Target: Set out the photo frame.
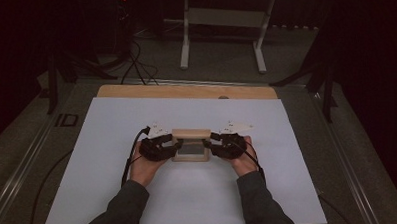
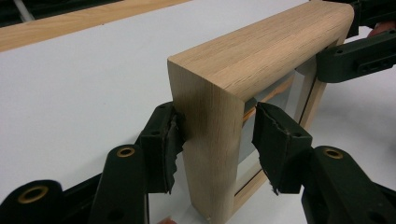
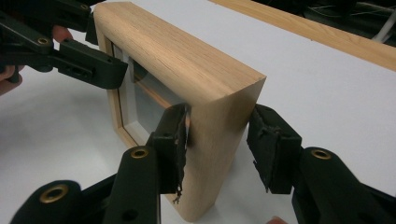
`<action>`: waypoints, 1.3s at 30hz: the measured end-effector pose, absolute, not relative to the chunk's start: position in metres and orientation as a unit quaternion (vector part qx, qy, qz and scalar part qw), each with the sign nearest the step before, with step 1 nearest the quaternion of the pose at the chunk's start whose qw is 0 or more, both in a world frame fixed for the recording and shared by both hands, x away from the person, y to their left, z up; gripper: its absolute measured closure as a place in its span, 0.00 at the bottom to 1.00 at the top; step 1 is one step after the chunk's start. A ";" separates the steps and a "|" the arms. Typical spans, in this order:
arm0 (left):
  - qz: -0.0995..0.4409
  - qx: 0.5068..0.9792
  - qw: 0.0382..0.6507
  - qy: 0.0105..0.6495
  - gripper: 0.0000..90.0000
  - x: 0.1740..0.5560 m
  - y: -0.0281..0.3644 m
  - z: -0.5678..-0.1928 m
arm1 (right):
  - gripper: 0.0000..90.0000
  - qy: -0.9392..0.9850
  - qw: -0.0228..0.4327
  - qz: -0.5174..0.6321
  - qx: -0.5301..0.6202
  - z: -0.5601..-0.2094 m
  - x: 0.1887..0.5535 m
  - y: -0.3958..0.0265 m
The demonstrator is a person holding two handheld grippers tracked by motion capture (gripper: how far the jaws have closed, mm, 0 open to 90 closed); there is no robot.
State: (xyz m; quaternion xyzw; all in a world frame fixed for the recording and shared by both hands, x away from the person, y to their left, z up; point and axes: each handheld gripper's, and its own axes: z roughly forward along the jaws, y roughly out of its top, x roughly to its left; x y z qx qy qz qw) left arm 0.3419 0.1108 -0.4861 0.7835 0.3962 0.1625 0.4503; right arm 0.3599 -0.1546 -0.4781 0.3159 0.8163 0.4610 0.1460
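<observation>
Between the jaws of the left gripper (image 2: pixel 217 144) stands one upright end of a wooden frame (image 2: pixel 261 56). One pad (image 2: pixel 170 140) touches the frame's outer face, while the other pad sits just off the inner edge with a gap showing, so the jaws stand at a middling width and straddle the wood without clamping it. Beyond this gripper's jaws the frame's rounded top runs away toward the far end, where the right gripper (image 2: pixel 348 58) reaches in.

At that end, the right gripper's jaws likewise bracket the other upright of the frame. One pad (image 3: pixel 175 140) lies against the glazed face; the opposite pad stands slightly clear of the back, so this one too is part open around the wood.

Seen from the high view, the frame stands upright on the white counter (image 1: pixel 112 145), directly between the two grippers, a hand behind each, and a strip of bare wood edges the counter on the far side.
</observation>
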 end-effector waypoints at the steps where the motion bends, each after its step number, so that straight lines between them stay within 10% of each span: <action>1: 0.162 0.783 0.451 0.397 0.56 0.342 0.111 -0.486 | 0.63 0.815 0.145 0.462 0.318 -0.478 0.360 -0.155; 39: 0.133 0.788 0.436 0.414 0.53 0.348 0.111 -0.498 | 0.56 0.813 0.128 0.449 0.349 -0.486 0.365 -0.158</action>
